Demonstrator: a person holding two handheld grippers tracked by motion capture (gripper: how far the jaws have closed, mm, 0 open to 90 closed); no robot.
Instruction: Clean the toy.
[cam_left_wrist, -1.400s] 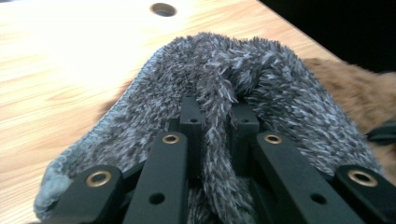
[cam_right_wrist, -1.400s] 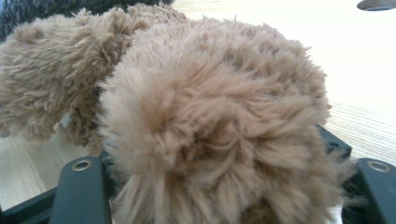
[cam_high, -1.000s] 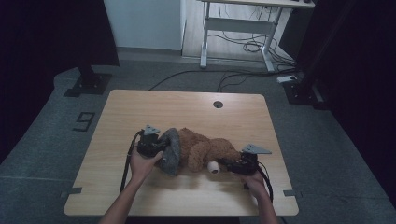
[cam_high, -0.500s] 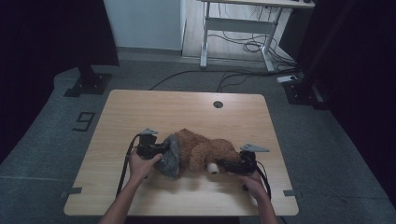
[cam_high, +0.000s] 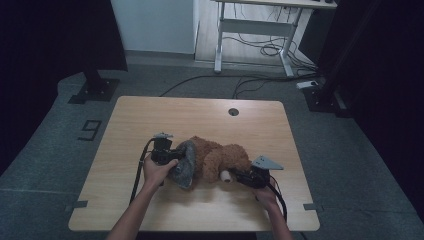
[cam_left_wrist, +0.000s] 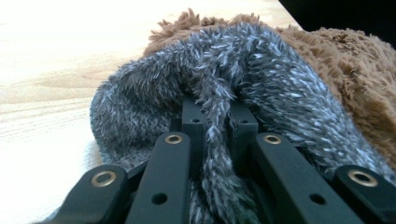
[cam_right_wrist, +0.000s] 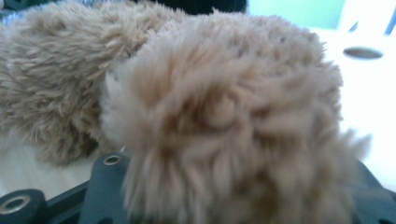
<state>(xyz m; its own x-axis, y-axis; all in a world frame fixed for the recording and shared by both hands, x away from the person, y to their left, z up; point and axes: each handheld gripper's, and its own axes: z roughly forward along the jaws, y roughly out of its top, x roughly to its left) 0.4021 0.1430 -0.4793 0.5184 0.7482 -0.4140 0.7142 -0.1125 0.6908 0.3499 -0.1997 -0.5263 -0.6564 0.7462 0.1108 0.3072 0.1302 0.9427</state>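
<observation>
1. My left gripper (cam_high: 172, 159) has its fingers (cam_left_wrist: 192, 122) clamped on a fold of the grey furry cloth (cam_left_wrist: 243, 79), as a second ago.
2. The brown plush toy (cam_high: 217, 160) lies near the desk's (cam_high: 200, 112) front edge, between my hands.
3. My right gripper's (cam_high: 239, 177) fingers have just been closing around the toy's limb; fur hides the contact, so the grip looks unfinished.

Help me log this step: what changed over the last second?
The right tongs have just been closing around the brown plush toy's paw; whether they grip it yet is unclear. The toy shifted slightly. The left tongs remain shut on the grey fuzzy hat, and the table and both hands stayed about where they were.
</observation>
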